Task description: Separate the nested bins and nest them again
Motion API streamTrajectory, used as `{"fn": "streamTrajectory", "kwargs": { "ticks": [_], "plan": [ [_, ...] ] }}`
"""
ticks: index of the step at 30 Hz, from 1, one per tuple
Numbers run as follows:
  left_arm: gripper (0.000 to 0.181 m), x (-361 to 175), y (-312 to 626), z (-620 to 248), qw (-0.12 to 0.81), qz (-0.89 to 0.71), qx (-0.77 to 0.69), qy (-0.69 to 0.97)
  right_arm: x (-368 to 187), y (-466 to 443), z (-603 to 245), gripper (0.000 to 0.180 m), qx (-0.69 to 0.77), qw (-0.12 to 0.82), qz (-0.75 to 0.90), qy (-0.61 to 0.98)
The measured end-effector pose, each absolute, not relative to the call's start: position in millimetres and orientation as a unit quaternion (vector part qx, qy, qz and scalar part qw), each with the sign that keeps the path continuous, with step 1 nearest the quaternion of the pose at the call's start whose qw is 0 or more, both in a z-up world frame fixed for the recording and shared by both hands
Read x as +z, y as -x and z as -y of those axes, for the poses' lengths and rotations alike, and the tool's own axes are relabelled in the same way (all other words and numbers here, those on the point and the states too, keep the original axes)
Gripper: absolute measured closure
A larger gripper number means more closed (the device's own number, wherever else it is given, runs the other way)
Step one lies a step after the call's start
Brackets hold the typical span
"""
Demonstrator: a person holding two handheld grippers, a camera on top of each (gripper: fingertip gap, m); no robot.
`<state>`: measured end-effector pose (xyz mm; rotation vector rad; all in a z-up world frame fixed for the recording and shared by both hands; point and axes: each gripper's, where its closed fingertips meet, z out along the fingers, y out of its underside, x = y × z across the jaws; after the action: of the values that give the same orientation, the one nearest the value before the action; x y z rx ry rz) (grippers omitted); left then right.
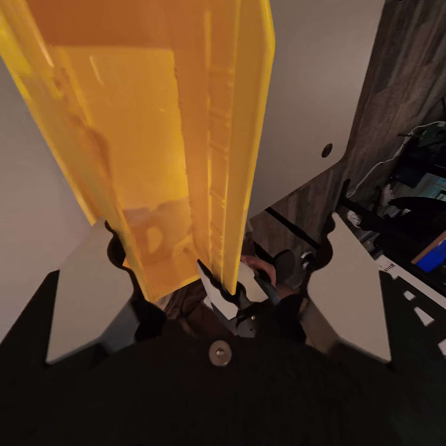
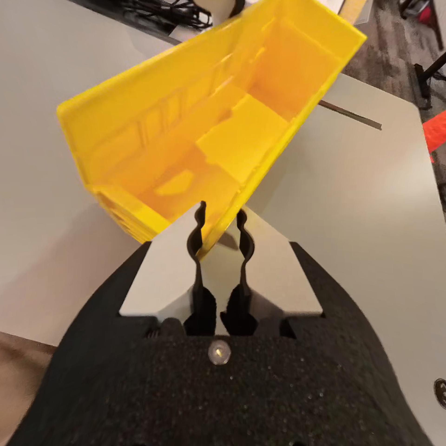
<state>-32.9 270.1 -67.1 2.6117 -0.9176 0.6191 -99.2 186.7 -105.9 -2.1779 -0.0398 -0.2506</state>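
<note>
Right gripper (image 2: 220, 217) jaws pinch the unlabelled yellow bin (image 2: 217, 115) wall.

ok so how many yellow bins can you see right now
1 that I can tell apart: a yellow bin tilted above the table, its side wall between the right gripper fingers. A second nested in it may be hidden.

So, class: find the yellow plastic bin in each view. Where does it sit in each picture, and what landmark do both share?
Left wrist view: the yellow plastic bin fills the upper left and centre, reaching down to the other hand-held gripper clamped on its side wall.
Right wrist view: it lies tilted across the upper centre, with that view's own gripper around its near wall.
Shared landmark: the white table.
</note>
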Motion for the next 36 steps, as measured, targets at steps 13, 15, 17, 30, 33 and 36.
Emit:
{"fn": "streamTrajectory", "kwargs": {
  "ticks": [13,15,17,30,33,36],
  "plan": [
    [0.054,-78.1,56.2,-272.6,0.098,0.418,0.046,-0.902,-108.3,90.9,-187.4,0.158,-0.098,0.464,-0.018,0.880],
    [0.041,-79.2,53.9,-265.9,0.097,0.431,0.044,-0.896,-108.4,92.3,-187.9,0.157,-0.101,0.461,-0.016,0.881],
    [0.022,-76.4,47.6,-256.7,0.110,0.428,0.074,-0.894,-108.4,93.2,-188.2,0.157,-0.104,0.460,-0.013,0.882],
    [0.053,-16.2,62.5,-251.4,0.150,0.452,0.106,-0.873,-100.8,86.1,-192.6,0.164,-0.126,0.466,-0.004,0.876],
    [0.053,4.0,67.9,-260.8,0.105,0.481,0.087,-0.866,-105.2,82.9,-191.5,0.163,-0.122,0.462,-0.008,0.879],
    [0.056,23.8,71.4,-269.5,0.047,0.494,0.150,-0.855,-105.4,81.6,-190.3,0.163,-0.116,0.471,-0.007,0.875]
  ]
}}
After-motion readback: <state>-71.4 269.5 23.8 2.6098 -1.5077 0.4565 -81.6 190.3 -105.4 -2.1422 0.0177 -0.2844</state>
